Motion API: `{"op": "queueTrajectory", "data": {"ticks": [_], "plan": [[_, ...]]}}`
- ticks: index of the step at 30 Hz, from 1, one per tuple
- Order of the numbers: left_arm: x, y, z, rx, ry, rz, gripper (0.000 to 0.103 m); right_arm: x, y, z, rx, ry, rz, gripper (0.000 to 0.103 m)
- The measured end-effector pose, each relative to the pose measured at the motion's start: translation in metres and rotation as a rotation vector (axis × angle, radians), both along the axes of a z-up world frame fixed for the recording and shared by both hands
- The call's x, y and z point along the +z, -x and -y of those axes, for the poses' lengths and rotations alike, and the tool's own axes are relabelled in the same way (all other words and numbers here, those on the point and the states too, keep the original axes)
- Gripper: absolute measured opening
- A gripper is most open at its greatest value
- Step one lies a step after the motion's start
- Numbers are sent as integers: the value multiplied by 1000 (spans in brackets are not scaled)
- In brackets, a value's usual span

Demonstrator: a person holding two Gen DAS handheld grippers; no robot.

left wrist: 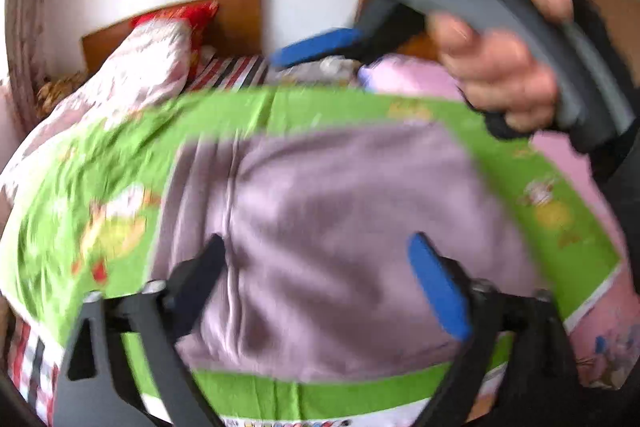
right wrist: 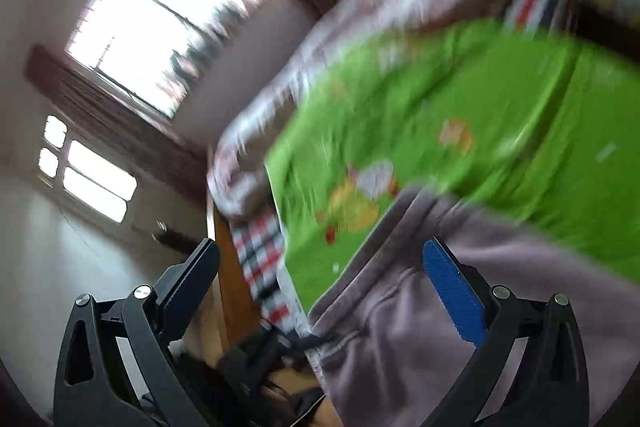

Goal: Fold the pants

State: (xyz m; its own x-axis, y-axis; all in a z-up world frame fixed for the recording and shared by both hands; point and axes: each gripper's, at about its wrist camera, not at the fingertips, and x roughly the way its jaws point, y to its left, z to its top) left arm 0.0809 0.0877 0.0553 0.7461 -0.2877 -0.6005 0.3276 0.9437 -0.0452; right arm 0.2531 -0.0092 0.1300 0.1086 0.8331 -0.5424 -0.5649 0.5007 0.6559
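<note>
Mauve pants (left wrist: 340,227) lie in a roughly rectangular folded shape on a green cartoon-print sheet (left wrist: 100,187). My left gripper (left wrist: 320,267) is open and empty just above the pants' near part. My right gripper (left wrist: 304,47) shows in the left wrist view, held in a hand, raised above the far edge of the sheet. In the right wrist view the right gripper (right wrist: 320,275) is open and empty, tilted, with the pants (right wrist: 420,327) under its blue finger (right wrist: 452,299) and the sheet (right wrist: 460,99) beyond. Both views are motion-blurred.
A pink floral quilt (left wrist: 136,67) is heaped at the far left of the bed. A wooden headboard (left wrist: 236,15) and a red pillow (left wrist: 192,15) stand behind it. Checked bedding (right wrist: 260,259) hangs at the bed's wooden edge. A window (right wrist: 168,11) is on the wall.
</note>
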Motion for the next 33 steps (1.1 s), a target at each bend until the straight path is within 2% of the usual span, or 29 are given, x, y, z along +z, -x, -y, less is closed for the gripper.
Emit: {"op": "queueTrajectory", "data": {"ticks": [1, 3, 5, 6, 8, 10, 12, 14, 19, 21, 23, 25, 27, 30, 31, 33], "plan": [[12, -3, 1, -11, 10, 15, 101, 19, 6, 31, -59, -4, 82, 99], [32, -17, 3, -20, 41, 29, 101, 41, 16, 73, -188, 58, 210, 99], [42, -50, 5, -38, 94, -17, 101, 53, 27, 119, -332, 138, 311, 99], [39, -76, 4, -49, 133, -72, 101, 53, 31, 137, -388, 146, 327, 99], [24, -112, -1, -12, 156, -171, 101, 36, 38, 173, -514, 169, 283, 99], [-2, -138, -8, 45, 148, -261, 100, 7, 51, 189, -552, 250, 227, 99], [-26, -146, -22, 82, 150, -328, 100, -23, 73, 191, -517, 267, 192, 99], [-39, -139, -32, 80, 187, -347, 100, -54, 106, 176, -398, 221, 159, 99], [-45, -138, -36, 82, 187, -347, 100, -112, 171, 126, -160, 149, 75, 99], [-46, -142, -38, 88, 196, -347, 100, -126, 189, 118, -133, 160, 71, 99], [-48, -141, -40, 91, 210, -335, 100, -132, 203, 124, -135, 127, 88, 99], [-49, -139, -38, 96, 208, -316, 99, -135, 208, 135, -127, 58, 35, 99], [-49, -133, -38, 105, 219, -282, 99, -127, 204, 144, -114, 54, 38, 99], [-50, -127, -41, 104, 244, -256, 99, -94, 171, 176, -234, -6, 123, 99], [-50, -126, -43, 103, 260, -250, 99, -93, 160, 187, -260, -31, 116, 99], [-50, -126, -45, 100, 280, -251, 99, -97, 123, 195, -297, -75, 48, 99]]}}
